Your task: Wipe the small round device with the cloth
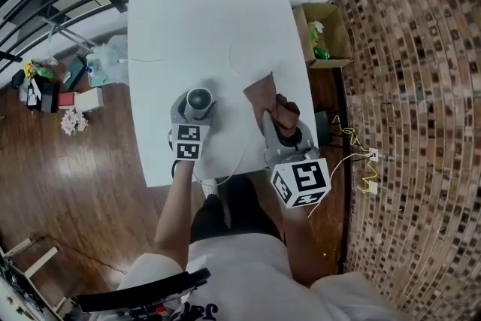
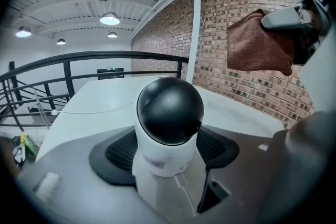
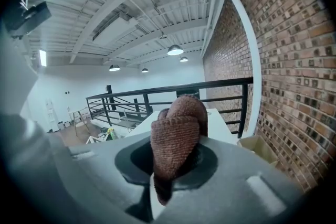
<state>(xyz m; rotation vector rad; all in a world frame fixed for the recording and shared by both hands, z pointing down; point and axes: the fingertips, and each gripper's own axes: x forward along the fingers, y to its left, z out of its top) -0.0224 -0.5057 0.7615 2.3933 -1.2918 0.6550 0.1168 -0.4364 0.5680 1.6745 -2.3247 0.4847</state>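
The bottom of the small round device [image 2: 169,113] is hard to see. From above, the left gripper [image 1: 197,110] covers it. Its jaws hug the white base on both sides and hold it. The device stands on the white table [image 1: 195,19], near the edge closest to the person.

The right gripper [image 1: 282,124] is closed tight on the brown cloth [image 3: 176,134]. The cloth is bunched up, and its end is tucked out of sight between the jaws. It hangs in the air just to the right of the device and does not touch it.

Only the head view shows the whole table, with lots of open white top farther away. Only the left gripper view shows the device's black dome up close. A cardboard box [image 1: 325,34] sits on the floor past the table's right edge.
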